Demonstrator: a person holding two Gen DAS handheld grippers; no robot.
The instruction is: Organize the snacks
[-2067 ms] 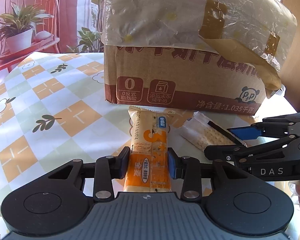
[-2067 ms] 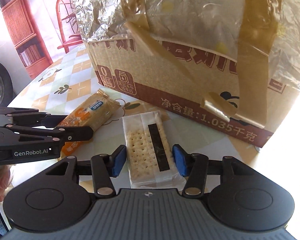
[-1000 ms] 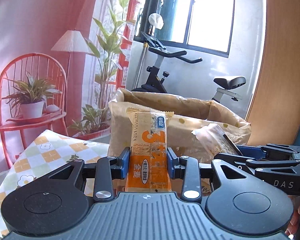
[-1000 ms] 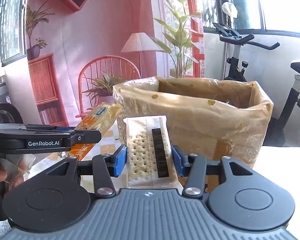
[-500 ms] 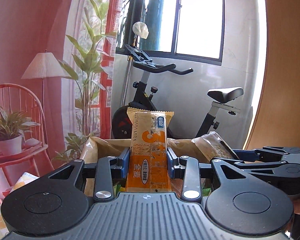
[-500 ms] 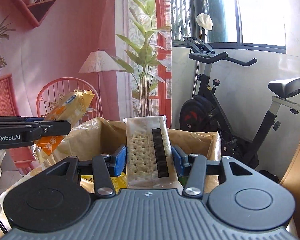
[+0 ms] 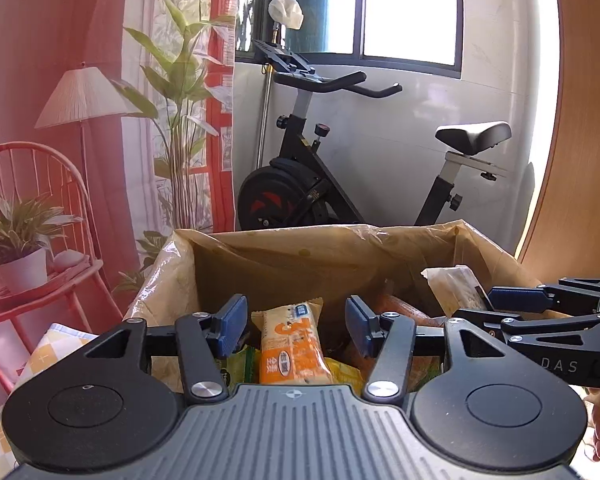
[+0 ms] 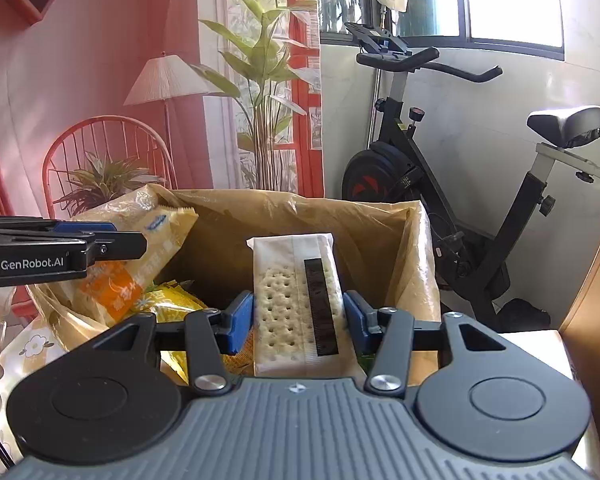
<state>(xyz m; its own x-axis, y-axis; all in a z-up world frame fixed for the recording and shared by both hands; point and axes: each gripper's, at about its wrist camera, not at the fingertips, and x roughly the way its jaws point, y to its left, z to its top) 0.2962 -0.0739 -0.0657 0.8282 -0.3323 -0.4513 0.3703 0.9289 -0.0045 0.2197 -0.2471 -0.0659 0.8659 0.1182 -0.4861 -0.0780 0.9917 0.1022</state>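
The orange biscuit packet (image 7: 290, 346) sits loose between the left gripper's (image 7: 296, 322) wide-spread fingers, inside the plastic-lined cardboard box (image 7: 284, 256). The right gripper (image 8: 299, 316) clamps the clear cracker pack (image 8: 298, 300) above the box, in front of the exercise bike (image 8: 440, 152).

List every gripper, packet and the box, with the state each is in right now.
left gripper: open, above the box.
orange cracker packet: released, apart from both pads, dropping into the box.
right gripper: shut on the clear cracker packet.
clear cracker packet: upright, gripped, over the box.
lined cardboard box: open-topped, holding snacks.
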